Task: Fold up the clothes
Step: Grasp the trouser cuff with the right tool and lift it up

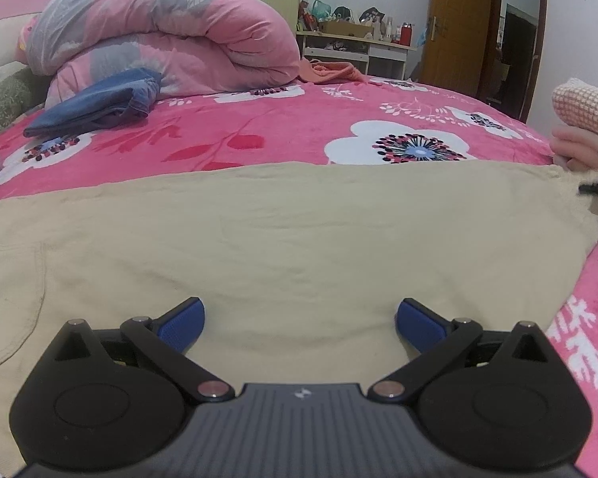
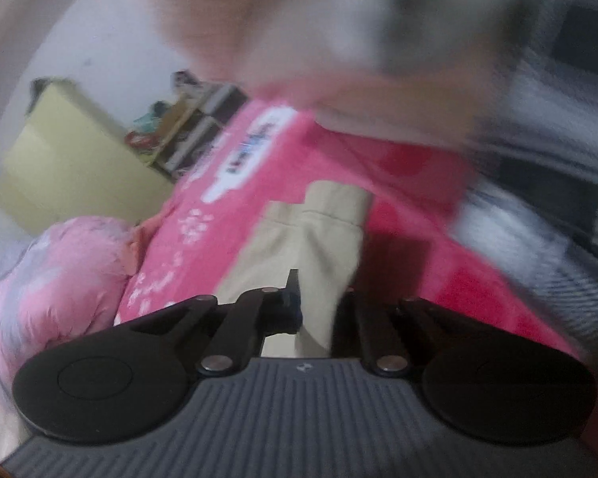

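Beige trousers (image 1: 299,231) lie spread flat across the pink flowered bed cover (image 1: 219,135). My left gripper (image 1: 301,318) hovers low over their near part. It is open, its blue pads wide apart and holding nothing. At the right edge of the left wrist view, a person's hand (image 1: 578,147) in a knitted sleeve holds the other gripper at the trousers' far right corner. In the blurred right wrist view, my right gripper (image 2: 319,306) is shut on a fold of the beige trousers (image 2: 311,235), whose leg ends stretch away over the bed.
A rolled pink and grey quilt (image 1: 159,36) fills the back left of the bed. Folded blue jeans (image 1: 95,107) lie in front of it and an orange cloth (image 1: 331,71) beside it. Beyond the bed stand a cluttered white desk (image 1: 355,40) and a wooden door (image 1: 458,20).
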### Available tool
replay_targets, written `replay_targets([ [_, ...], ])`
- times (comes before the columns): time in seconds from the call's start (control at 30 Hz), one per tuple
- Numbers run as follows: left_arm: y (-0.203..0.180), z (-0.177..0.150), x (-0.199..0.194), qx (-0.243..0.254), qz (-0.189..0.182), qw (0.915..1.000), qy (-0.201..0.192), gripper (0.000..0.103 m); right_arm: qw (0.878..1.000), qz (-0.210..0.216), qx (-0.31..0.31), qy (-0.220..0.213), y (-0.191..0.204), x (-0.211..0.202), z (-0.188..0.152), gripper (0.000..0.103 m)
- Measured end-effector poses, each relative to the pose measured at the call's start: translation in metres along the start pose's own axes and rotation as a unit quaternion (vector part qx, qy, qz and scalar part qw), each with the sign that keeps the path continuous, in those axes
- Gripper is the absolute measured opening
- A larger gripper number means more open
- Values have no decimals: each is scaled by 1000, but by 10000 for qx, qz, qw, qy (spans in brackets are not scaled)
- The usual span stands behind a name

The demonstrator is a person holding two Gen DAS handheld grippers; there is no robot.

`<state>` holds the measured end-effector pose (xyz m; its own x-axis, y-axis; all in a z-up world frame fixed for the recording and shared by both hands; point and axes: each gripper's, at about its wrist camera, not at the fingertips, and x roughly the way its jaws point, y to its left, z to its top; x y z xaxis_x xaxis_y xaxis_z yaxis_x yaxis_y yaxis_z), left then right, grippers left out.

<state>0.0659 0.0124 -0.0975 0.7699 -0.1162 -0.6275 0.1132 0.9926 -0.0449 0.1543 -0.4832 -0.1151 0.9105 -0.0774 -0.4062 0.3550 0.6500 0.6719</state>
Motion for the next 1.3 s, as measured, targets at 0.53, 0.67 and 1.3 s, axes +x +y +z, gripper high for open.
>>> replay_targets([
  [0.53, 8, 1, 0, -156, -203, 9997, -40, 103, 9312, 2251, -2534, 1344, 211, -46, -121, 3],
  [0.67, 23, 1, -8, -358, -554, 9977, -138, 103, 9206, 2558, -2426, 1679, 243, -57, -145, 3],
  [1.3, 167, -28, -76, -2203, -1196, 9660, -637, 100, 8761, 3527, -2316, 2331, 370, -97, -241, 3],
])
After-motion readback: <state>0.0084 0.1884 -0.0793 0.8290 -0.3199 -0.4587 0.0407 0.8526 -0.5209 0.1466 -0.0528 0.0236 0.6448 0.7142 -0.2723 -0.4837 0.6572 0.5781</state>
